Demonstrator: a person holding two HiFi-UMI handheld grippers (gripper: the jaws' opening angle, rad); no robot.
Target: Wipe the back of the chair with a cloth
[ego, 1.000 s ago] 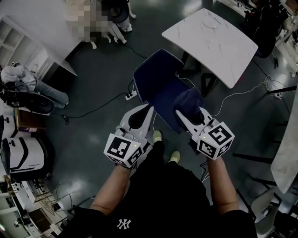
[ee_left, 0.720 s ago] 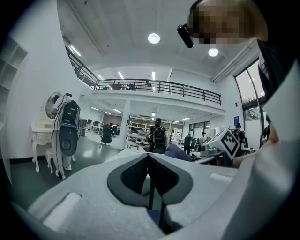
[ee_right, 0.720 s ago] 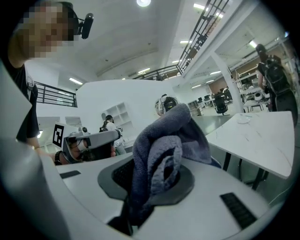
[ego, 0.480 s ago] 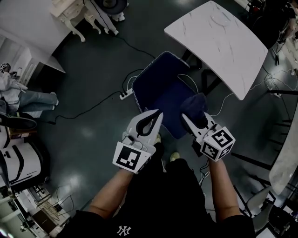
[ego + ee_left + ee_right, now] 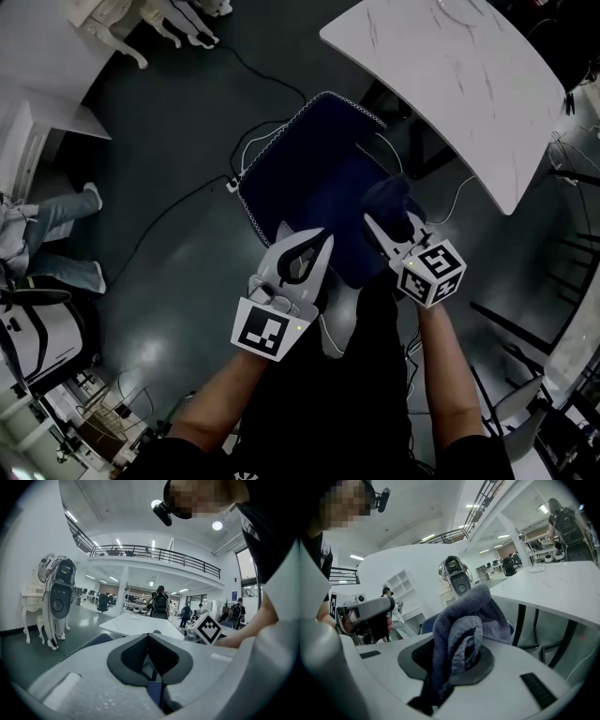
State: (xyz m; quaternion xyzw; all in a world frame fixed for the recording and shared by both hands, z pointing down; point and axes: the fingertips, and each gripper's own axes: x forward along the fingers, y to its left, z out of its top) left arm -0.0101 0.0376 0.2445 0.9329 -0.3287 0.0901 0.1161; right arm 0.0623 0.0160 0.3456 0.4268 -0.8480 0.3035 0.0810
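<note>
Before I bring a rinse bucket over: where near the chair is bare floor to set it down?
Left of the chair, the dark floor is bare up to the white furniture legs, except one black cable from the power strip. Right of the chair is crowded: table legs and white cords.

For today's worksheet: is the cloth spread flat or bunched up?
Bunched up: the cloth bulges in crumpled folds out of the right claw.

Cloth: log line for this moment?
right tongs: shut on cloth | left tongs: shut, empty | cloth: over navy chair | contact: unclear
</note>
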